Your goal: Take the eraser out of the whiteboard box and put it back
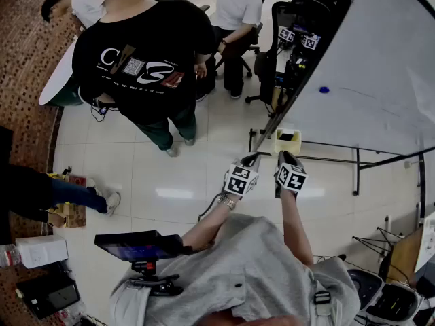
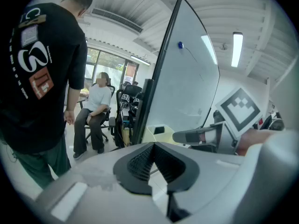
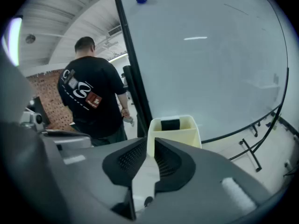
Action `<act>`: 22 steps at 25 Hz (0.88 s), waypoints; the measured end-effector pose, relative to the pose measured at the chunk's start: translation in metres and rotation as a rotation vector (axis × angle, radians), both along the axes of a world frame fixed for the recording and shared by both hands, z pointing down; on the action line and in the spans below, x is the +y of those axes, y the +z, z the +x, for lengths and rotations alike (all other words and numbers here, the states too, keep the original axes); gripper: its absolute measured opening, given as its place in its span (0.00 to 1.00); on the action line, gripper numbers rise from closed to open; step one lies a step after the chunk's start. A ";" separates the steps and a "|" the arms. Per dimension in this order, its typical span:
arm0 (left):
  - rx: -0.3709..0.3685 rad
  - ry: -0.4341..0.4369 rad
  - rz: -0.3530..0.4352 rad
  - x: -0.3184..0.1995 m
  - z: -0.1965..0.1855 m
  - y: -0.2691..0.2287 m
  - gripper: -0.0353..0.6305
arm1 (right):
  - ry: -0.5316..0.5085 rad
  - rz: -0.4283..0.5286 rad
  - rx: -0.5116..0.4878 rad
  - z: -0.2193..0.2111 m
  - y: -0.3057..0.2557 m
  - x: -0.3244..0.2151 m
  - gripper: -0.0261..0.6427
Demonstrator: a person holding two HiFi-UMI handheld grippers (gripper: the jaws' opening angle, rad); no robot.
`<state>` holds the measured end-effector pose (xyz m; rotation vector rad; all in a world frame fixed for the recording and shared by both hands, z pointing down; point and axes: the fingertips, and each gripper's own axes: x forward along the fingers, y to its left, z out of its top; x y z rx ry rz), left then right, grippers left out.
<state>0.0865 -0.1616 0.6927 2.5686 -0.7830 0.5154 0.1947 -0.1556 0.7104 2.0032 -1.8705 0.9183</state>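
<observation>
A pale yellow whiteboard box hangs at the lower left corner of the whiteboard. The black eraser sits upright inside it. In the right gripper view the box and eraser lie straight ahead, just past my right gripper. Its jaws stand a narrow gap apart with nothing between them. My left gripper is shut and empty, and beyond it are the box and the right gripper's fingers. In the head view both grippers, left and right, hover just short of the box.
A person in a black T-shirt stands on the tiled floor to the left with their back to me. Another person sits beyond, near office chairs. The whiteboard's black stand legs run along the floor. A blue magnet sticks on the board.
</observation>
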 end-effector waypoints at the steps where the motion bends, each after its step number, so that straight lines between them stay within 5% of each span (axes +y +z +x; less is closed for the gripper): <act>1: -0.014 0.003 0.002 -0.013 -0.006 -0.002 0.06 | 0.020 -0.013 0.009 0.004 -0.001 -0.012 0.15; 3: -0.035 0.010 0.001 -0.036 -0.014 -0.005 0.06 | 0.050 -0.038 0.022 0.010 -0.003 -0.034 0.32; 8: -0.065 0.088 -0.038 -0.052 0.001 0.008 0.06 | 0.065 -0.131 0.048 0.031 0.008 -0.059 0.45; 18: -0.065 0.150 -0.026 -0.071 0.040 0.005 0.06 | 0.052 -0.193 0.047 0.045 0.039 -0.085 0.49; 22: -0.066 0.139 -0.023 -0.084 0.050 0.003 0.06 | 0.014 -0.181 0.050 0.050 0.040 -0.092 0.43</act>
